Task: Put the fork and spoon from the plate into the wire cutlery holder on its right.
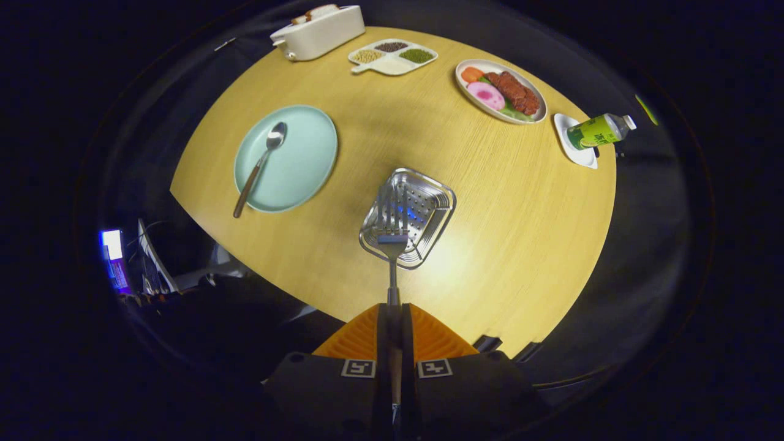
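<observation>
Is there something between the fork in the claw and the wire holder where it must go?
Nothing visible. The claw is shut on the fork, whose prongs hang right over the open holder. The spoon lies apart on the plate.

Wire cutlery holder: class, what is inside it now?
The fork's tines hang over the wire cutlery holder, held by the shut claw. Its perforated bottom looks bare; the fork hides part.
</observation>
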